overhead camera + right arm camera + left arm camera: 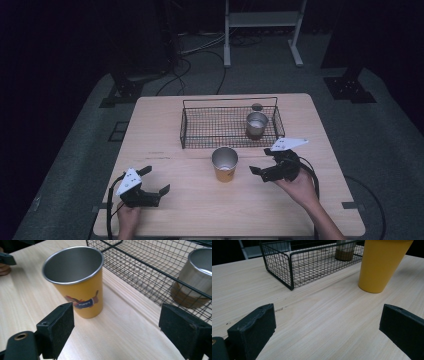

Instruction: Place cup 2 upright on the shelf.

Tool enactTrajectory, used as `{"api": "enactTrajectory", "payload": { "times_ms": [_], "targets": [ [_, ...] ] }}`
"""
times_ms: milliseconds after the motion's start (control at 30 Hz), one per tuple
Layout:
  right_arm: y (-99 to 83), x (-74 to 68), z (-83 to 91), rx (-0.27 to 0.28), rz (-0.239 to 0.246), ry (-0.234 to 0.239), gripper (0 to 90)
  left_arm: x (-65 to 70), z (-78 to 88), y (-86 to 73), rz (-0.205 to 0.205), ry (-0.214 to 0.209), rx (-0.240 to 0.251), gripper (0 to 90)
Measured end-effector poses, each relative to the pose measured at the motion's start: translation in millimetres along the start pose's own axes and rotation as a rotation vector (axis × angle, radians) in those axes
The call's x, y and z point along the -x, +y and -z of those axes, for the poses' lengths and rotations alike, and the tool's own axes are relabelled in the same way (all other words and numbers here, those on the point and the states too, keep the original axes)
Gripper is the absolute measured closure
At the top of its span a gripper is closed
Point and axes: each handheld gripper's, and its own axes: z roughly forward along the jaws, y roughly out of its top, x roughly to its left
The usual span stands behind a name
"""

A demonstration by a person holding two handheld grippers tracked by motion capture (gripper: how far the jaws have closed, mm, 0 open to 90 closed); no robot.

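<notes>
A pale wooden tabletop [165, 120] stood on grey carpet in a dark room, bearing a yellow steel-lined cup [224, 164] near a black wire basket [200, 131]. Both the left tongs [156, 181] and the right tongs [260, 166] gaped wide, holding nothing.

left gripper [156, 186]: jaws apart, empty | right gripper [261, 168]: jaws apart, empty

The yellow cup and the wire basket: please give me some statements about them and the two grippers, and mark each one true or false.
1. The yellow cup stands upright on the table, outside the wire basket. True.
2. The basket is empty. False: a metal cup stands in its right end.
3. The right gripper holds the yellow cup. False: its jaws are open, beside the cup and apart from it.
4. The left gripper is open with nothing between its jaws. True.
5. The yellow cup lies on its side. False: it is upright.
</notes>
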Motion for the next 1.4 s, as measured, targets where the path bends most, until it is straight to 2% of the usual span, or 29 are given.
{"api": "enactTrajectory", "payload": {
  "times_ms": [700, 1400],
  "targets": [
    [-3.9, -26.9, -5.6, -0.021, 0.045, 0.052, 10.5, 0.6, -0.5, 0.1, -0.005, -0.002, -0.005, 0.0],
    [-1.7, -39.5, -9.3, -0.03, 0.072, 0.069, 6.9, 0.7, -0.4, 0.1, -0.005, -0.001, -0.005, 0.0]
  ]
}}
